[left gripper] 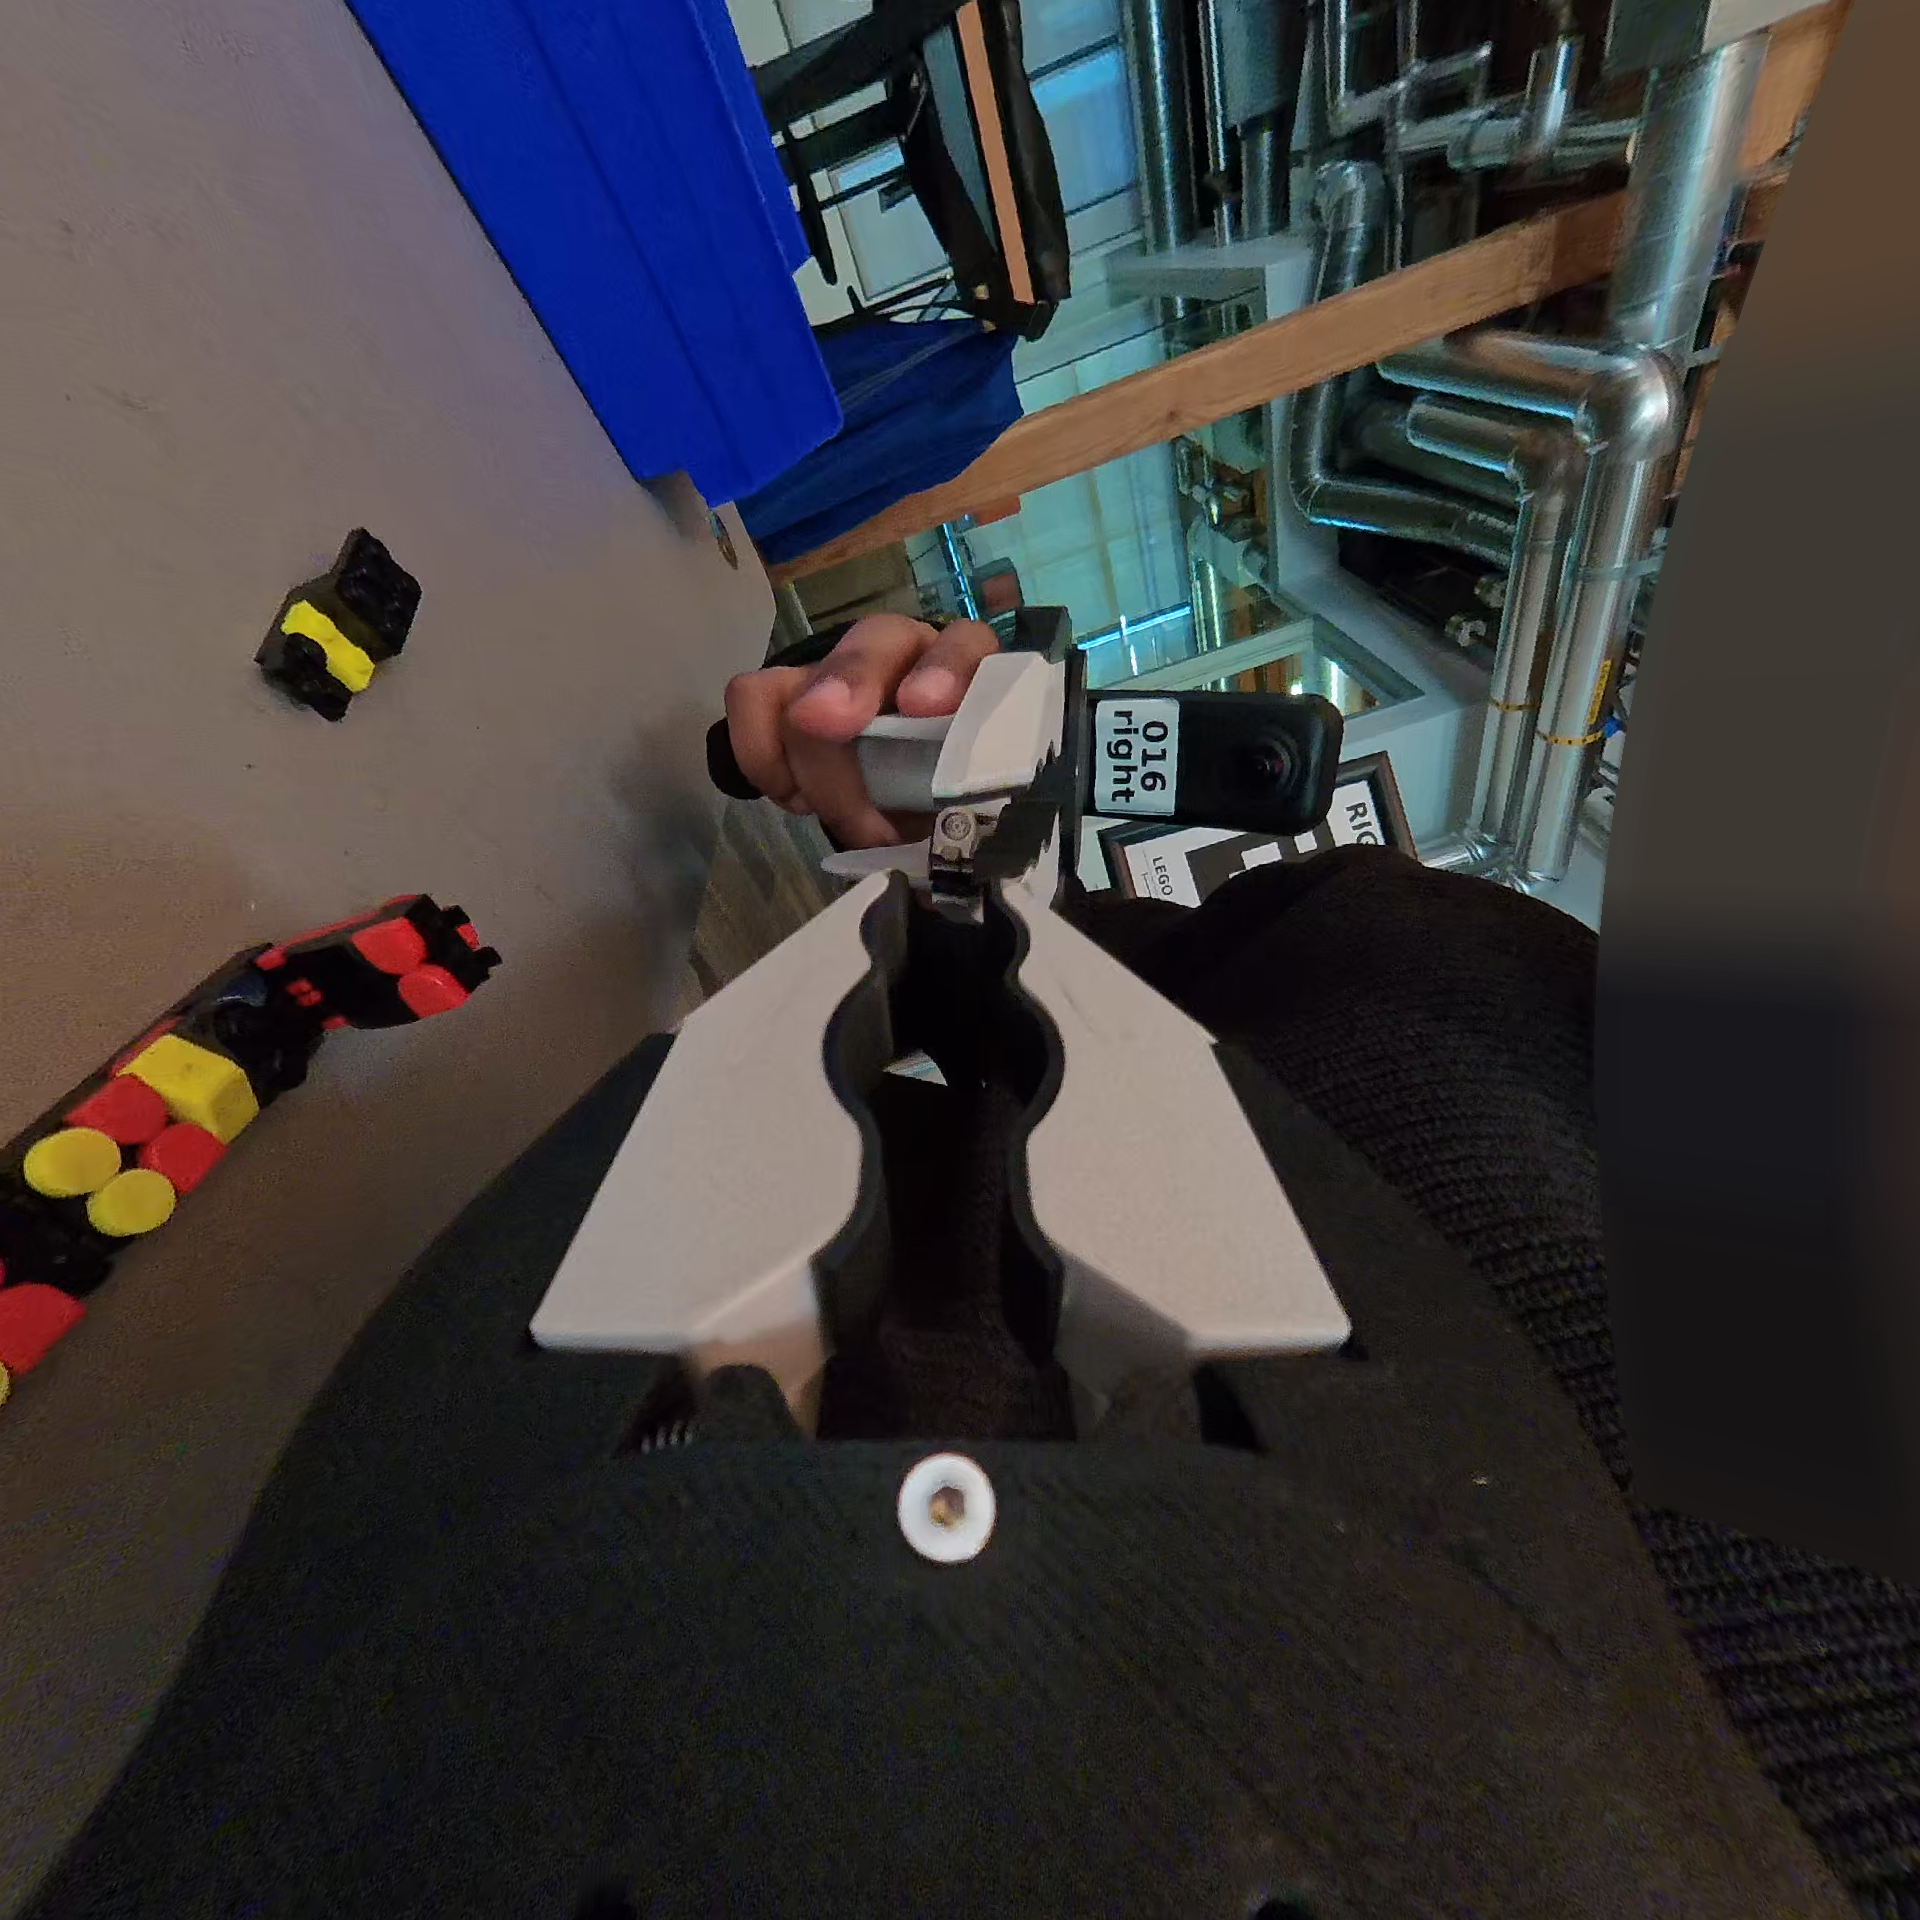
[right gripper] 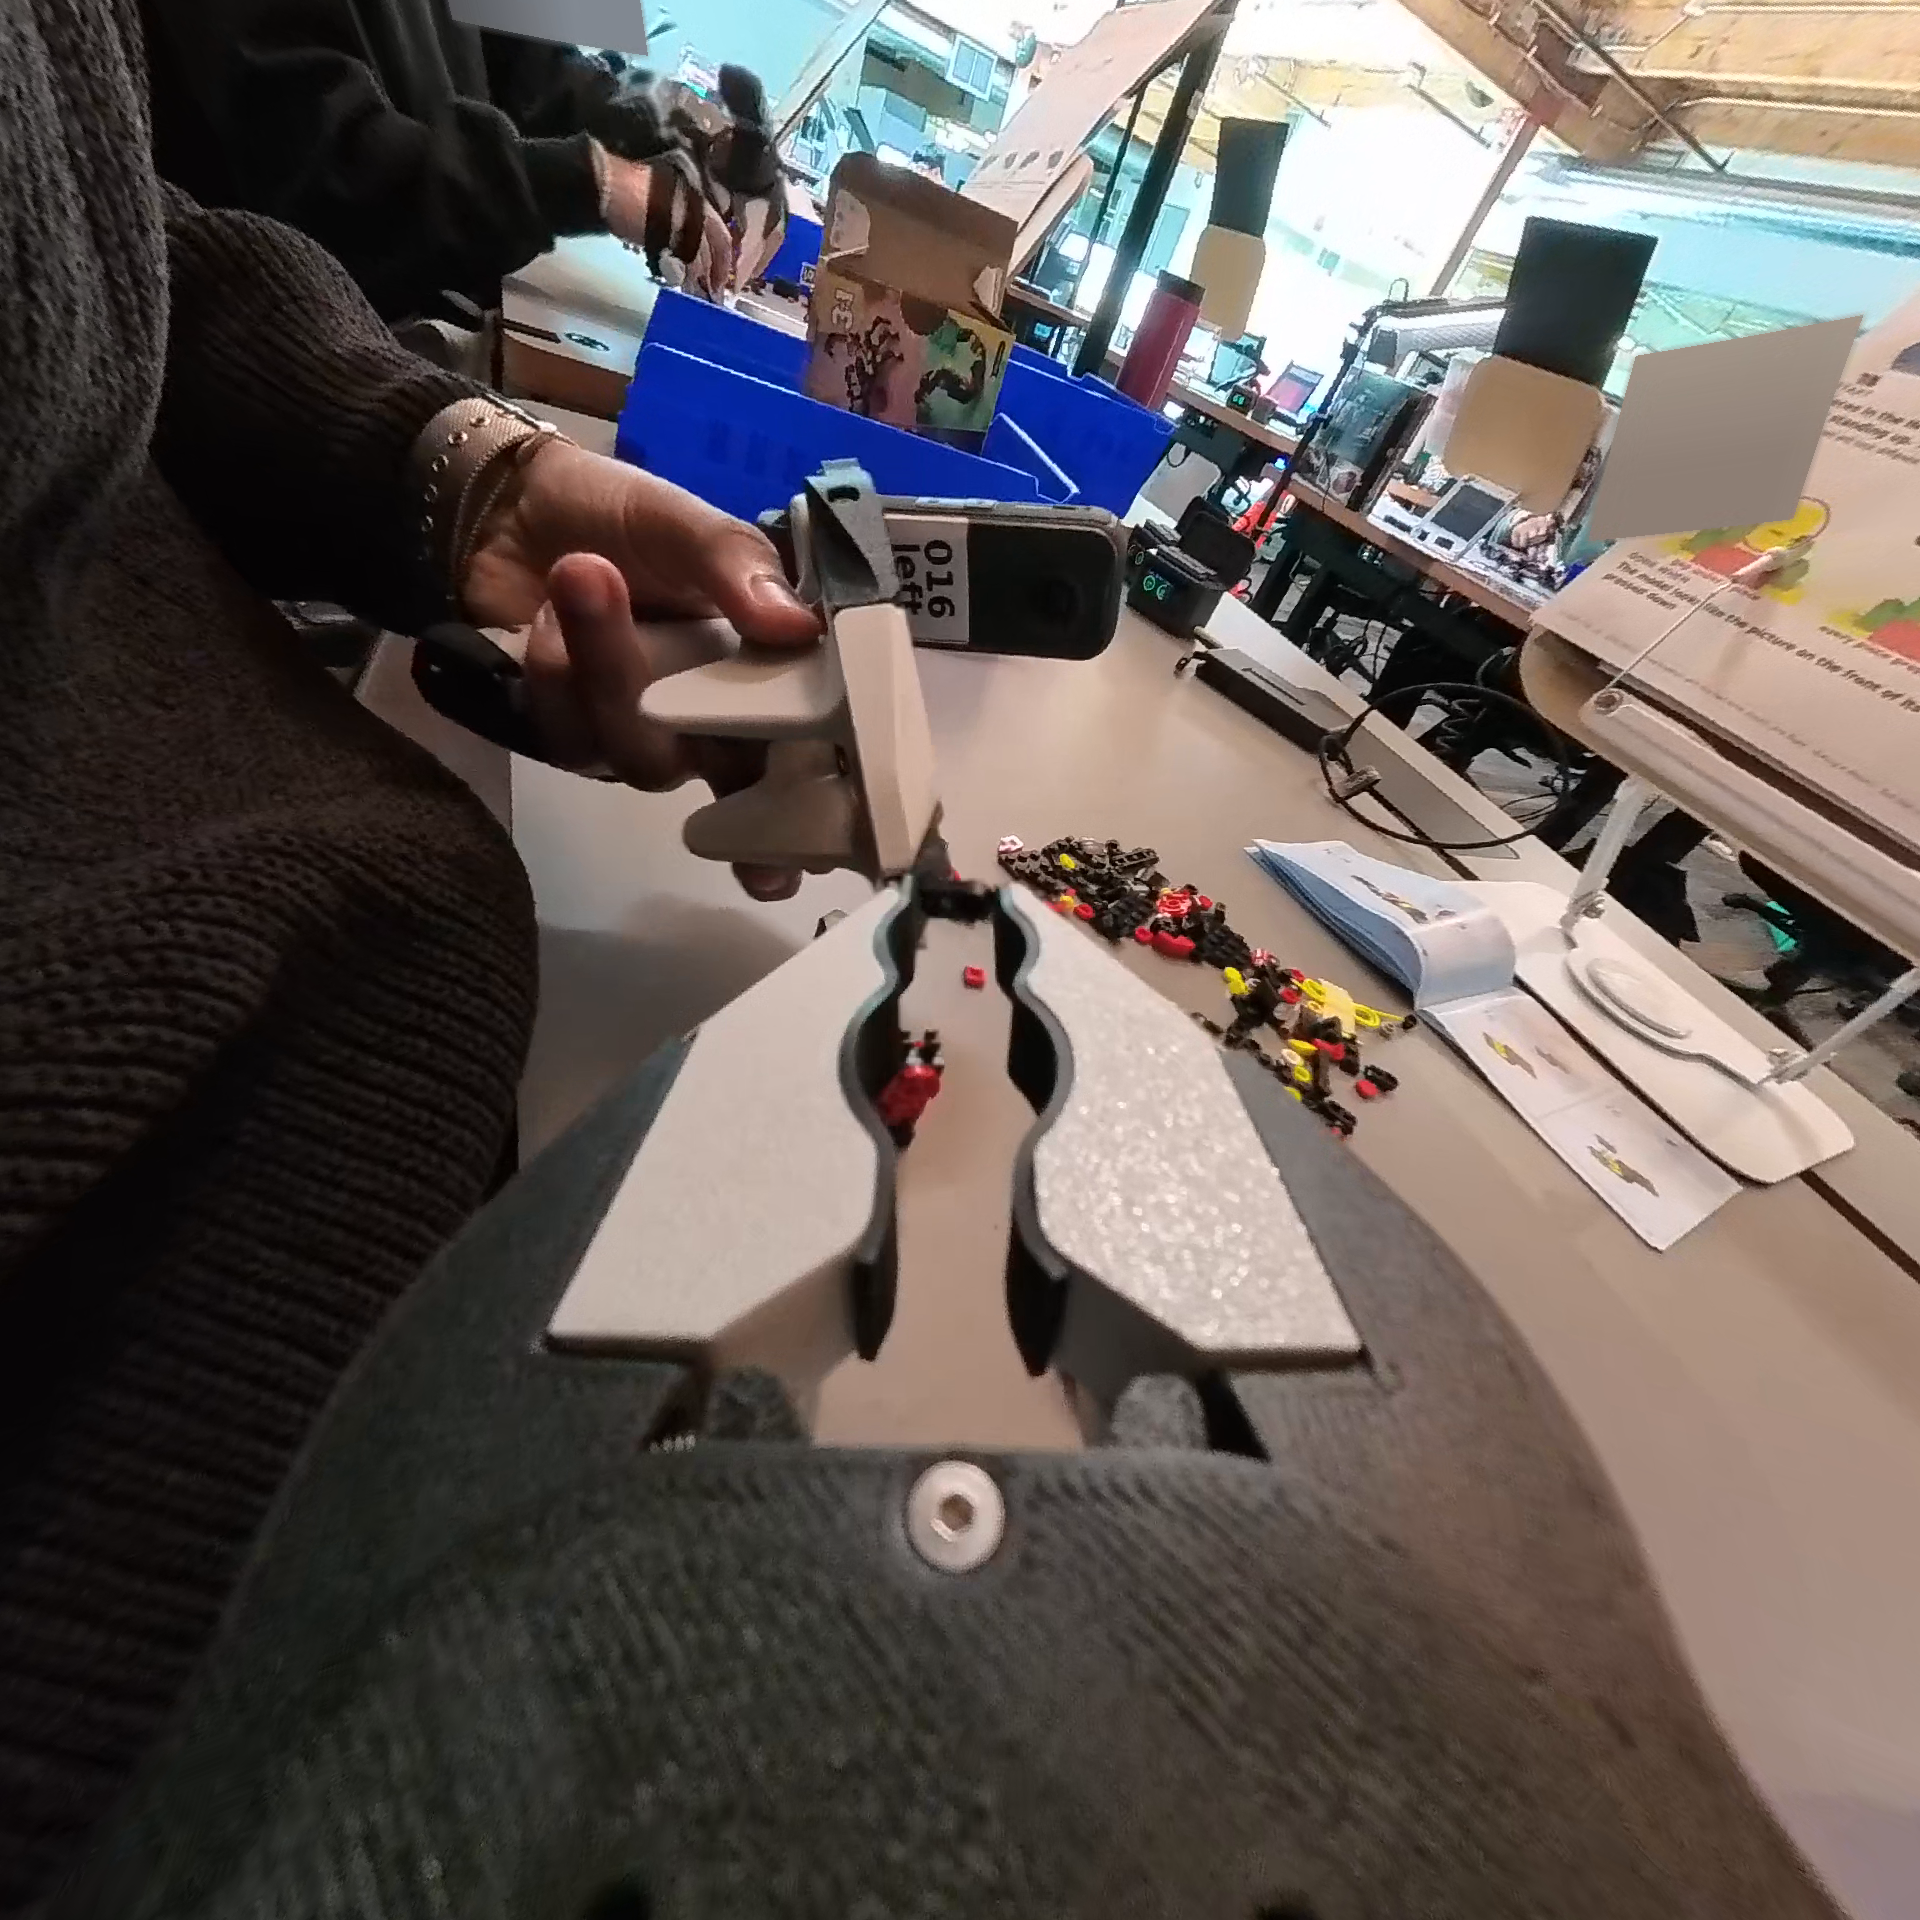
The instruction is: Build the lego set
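Grey worktop (left gripper: 208,312), lego set spread over it. Items:

1. L claw (left gripper: 951,899): mine, held sideways off the worktop edge, clenched on a small grey part (left gripper: 954,847) at the very tips.
2. R claw (right gripper: 954,902): mine, tips pinched on a small black part (right gripper: 951,900). Both claws meet tip to tip; the 2 parts touch, but I can't tell whether they're joined.
3. Long build (left gripper: 156,1122): black w/ red and yellow round tiles, flat on the worktop, well apart from the claws.
4. Small black block (left gripper: 338,623) w/ yellow stripe, alone, beyond the long build.
5. Loose pieces (right gripper: 1195,935): black, red, yellow heap, mid-worktop, right of my R claw tips.
6. Red-black sub-build (right gripper: 914,1081) and 1 stray red bit (right gripper: 974,975), seen between the R fingers, lying on the worktop.
7. Booklet (right gripper: 1382,935): open, just beside the heap.
8. Blue bins (right gripper: 831,436) at the far edge; a cardboard box (right gripper: 914,343) stands in 1.
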`<action>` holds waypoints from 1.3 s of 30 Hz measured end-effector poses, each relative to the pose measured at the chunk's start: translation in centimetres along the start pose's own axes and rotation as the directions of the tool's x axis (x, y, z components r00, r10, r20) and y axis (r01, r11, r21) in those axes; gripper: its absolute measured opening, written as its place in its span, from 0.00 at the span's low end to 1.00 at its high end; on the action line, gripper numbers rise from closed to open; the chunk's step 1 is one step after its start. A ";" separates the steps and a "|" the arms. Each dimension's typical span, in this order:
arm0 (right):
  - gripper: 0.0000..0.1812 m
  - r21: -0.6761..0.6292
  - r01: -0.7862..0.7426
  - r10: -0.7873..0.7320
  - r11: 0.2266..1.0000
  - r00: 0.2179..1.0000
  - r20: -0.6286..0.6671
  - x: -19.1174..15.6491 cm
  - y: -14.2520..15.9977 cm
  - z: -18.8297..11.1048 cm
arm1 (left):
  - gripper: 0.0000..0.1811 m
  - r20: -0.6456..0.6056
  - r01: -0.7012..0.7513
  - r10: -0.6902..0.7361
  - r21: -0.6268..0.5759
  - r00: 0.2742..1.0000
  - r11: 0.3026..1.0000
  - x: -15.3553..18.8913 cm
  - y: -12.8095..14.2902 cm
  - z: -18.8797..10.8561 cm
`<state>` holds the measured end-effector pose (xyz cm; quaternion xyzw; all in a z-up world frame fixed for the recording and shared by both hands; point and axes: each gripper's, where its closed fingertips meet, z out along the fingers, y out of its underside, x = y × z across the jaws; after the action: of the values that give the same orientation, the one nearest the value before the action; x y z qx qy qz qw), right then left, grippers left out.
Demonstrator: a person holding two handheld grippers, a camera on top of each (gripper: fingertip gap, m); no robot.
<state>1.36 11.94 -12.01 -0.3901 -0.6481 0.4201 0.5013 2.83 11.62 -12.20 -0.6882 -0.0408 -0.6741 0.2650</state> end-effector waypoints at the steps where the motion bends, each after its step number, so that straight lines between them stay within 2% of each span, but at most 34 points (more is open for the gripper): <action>1: 0.07 -0.002 0.003 -0.003 1.000 1.000 0.002 -0.1 0.0 0.0 | 0.06 -0.002 0.001 -0.001 0.007 1.000 1.000 0.0 -0.1 -0.1; 5: 0.07 -0.006 0.002 -0.002 1.000 1.000 0.011 -0.3 0.1 0.0 | 0.03 0.008 -0.019 0.019 0.019 1.000 1.000 0.0 -0.3 -0.2; 21: 0.07 -0.019 -0.019 0.019 1.000 1.000 0.019 -0.3 0.3 0.0 | 0.02 0.052 -0.090 0.090 0.001 0.995 0.996 -0.4 -0.3 -0.3; 39: 0.07 -0.030 -0.044 0.044 0.999 0.999 0.015 -0.1 0.7 0.0 | 0.02 0.069 -0.099 0.097 0.027 0.993 0.995 -0.8 -1.0 -0.9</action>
<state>1.44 12.11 -12.64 -0.4082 -0.6494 0.4245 0.4811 1.48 12.35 -12.68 -0.7077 -0.0261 -0.6361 0.3064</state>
